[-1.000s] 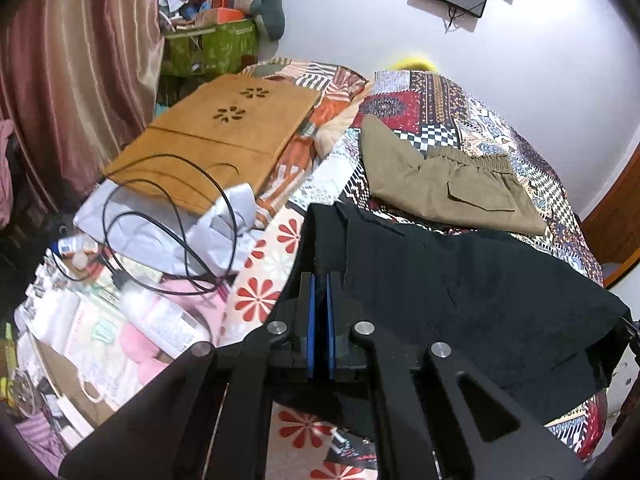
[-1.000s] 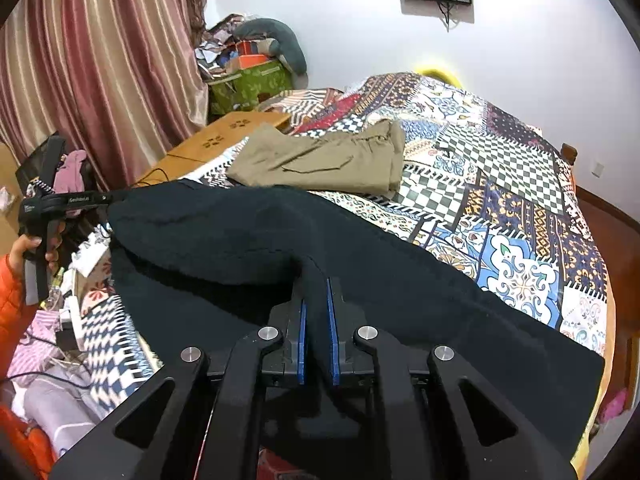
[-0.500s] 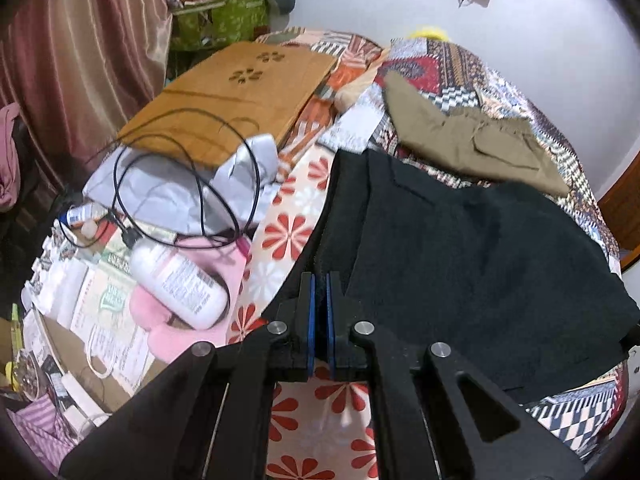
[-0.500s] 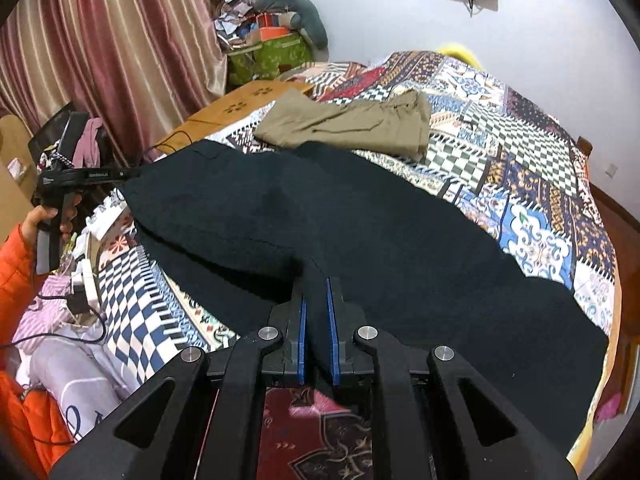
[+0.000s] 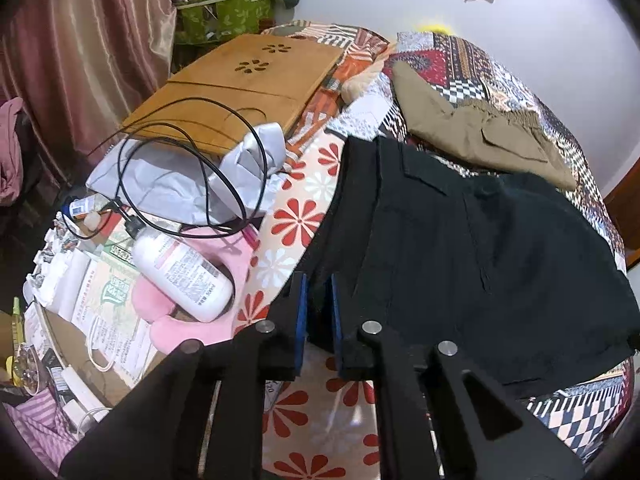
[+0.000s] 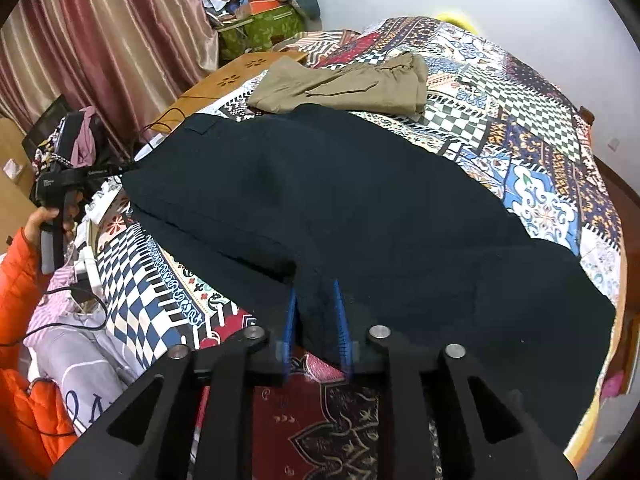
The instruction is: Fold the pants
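The black pants [image 5: 460, 248] lie spread flat across the patterned bedspread [image 6: 520, 120]. My left gripper [image 5: 318, 280] sits at their near left edge, its jaws opening with a fold of black cloth loose between the blue pads. In the right wrist view that same gripper [image 6: 130, 167] shows at the pants' [image 6: 340, 200] far left corner, held by a hand [image 6: 52, 216] in an orange sleeve. At the pants' near hem my right gripper [image 6: 315, 292] has its jaws opening wider, cloth still between them.
Folded khaki pants [image 5: 480, 136] lie just beyond the black pair. Left of the bed are a wooden lap tray [image 5: 240, 88], a looped black cable [image 5: 192, 168], a white bottle [image 5: 182, 276] and papers. A green box [image 5: 224, 16] and a curtain stand behind.
Both grippers came down and the black pants settled flat on the bed. The jaws of both, shut on the cloth before, have parted, the right more than the left.
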`<state>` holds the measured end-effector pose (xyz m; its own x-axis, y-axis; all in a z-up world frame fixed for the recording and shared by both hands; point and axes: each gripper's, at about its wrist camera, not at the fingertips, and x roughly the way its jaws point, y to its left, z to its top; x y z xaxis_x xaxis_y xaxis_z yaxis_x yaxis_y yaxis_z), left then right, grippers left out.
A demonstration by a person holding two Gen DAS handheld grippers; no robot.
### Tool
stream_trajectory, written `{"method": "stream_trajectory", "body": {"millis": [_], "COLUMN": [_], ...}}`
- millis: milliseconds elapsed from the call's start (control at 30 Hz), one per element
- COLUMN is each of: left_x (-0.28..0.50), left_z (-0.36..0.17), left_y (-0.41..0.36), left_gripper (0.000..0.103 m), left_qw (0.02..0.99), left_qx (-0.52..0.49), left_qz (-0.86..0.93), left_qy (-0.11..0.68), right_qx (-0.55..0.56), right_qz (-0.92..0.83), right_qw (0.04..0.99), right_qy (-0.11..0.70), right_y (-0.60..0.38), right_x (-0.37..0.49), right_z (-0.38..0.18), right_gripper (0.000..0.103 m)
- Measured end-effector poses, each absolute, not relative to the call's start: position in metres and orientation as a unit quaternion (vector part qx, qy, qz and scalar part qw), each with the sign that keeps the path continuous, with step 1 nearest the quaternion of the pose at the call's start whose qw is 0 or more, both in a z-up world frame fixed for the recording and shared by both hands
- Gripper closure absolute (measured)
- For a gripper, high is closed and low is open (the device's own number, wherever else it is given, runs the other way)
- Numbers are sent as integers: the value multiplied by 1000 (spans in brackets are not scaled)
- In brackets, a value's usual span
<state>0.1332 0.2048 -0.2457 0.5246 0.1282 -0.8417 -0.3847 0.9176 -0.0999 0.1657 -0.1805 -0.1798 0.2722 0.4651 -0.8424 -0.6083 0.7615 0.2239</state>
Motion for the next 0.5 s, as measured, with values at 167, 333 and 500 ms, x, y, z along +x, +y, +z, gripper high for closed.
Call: {"method": "stream_trajectory", "body": {"millis": [167,333,500], "left_x": [133,143,168], "left_z": [-222,-202,-194], "left_y": [206,206,208], "left_gripper": [82,53,50], "left_qw": [874,887,894], "left_qx": [-132,-120,-103], "left_qz": [157,168,158], "left_qy": [441,414,405], "right_qx": [-64,-62,-75], "right_qz": [330,331,331], "right_qw": [806,826,836], "right_qy": [487,452,432], "right_y": [-187,-185,-168], "right_x": [164,171,202], "right_z": [-164,-144,-134], "right_gripper": [72,59,54]}}
